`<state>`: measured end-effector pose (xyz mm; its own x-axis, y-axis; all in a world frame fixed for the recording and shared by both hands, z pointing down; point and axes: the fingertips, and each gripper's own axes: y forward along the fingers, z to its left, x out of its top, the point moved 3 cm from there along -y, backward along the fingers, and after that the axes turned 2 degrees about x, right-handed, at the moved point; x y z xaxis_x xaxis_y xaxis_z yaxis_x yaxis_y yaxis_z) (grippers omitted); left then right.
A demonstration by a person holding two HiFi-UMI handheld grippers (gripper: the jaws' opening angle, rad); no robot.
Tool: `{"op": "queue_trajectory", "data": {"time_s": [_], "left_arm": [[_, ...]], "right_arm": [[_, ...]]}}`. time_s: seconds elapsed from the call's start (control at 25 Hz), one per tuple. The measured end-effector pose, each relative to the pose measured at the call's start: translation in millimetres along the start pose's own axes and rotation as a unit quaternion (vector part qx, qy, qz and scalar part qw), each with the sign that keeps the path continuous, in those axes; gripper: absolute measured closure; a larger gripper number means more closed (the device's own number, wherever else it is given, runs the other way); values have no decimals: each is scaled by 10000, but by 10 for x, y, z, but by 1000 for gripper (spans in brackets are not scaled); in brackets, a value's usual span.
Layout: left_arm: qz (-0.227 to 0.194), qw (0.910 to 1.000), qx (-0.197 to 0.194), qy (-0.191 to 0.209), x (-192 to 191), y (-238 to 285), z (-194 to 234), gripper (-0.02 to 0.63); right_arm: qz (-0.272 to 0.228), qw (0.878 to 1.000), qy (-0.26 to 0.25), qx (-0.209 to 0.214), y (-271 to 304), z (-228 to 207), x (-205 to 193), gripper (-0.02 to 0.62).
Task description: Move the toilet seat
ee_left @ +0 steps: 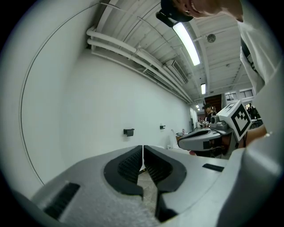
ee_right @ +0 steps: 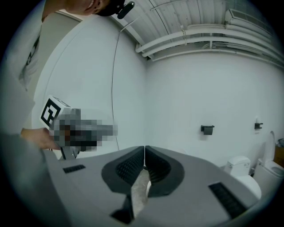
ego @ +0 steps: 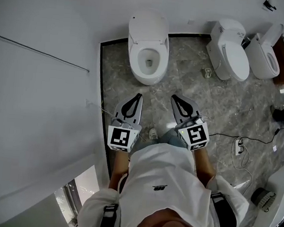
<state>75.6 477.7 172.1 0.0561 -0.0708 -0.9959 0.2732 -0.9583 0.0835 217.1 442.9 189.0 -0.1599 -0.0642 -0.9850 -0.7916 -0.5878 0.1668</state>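
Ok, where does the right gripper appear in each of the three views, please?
Head view: right gripper just right of centre, shut, tips pointing up the picture.
Left gripper view: right gripper at middle right, seen side-on, marker cube at its rear.
Right gripper view: right gripper, its own shut jaws, bottom centre.
Shared landmark: black wall holder, in both gripper views; not clear in the head view.
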Motion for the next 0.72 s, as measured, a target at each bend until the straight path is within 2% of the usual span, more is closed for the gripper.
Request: {"op": "queue_trajectory", "data": {"time_s": [0.28, 0.72], "left_arm": [[-39, 9999, -67, -107, -23, 113, 102, 572], [-42, 9999, -143, 67, -103, 460, 313, 573]], "right_arm": [[28, 9999, 5, -107, 141, -68, -6, 565], [23, 9999, 14, -129, 479, -316, 14, 565]]}}
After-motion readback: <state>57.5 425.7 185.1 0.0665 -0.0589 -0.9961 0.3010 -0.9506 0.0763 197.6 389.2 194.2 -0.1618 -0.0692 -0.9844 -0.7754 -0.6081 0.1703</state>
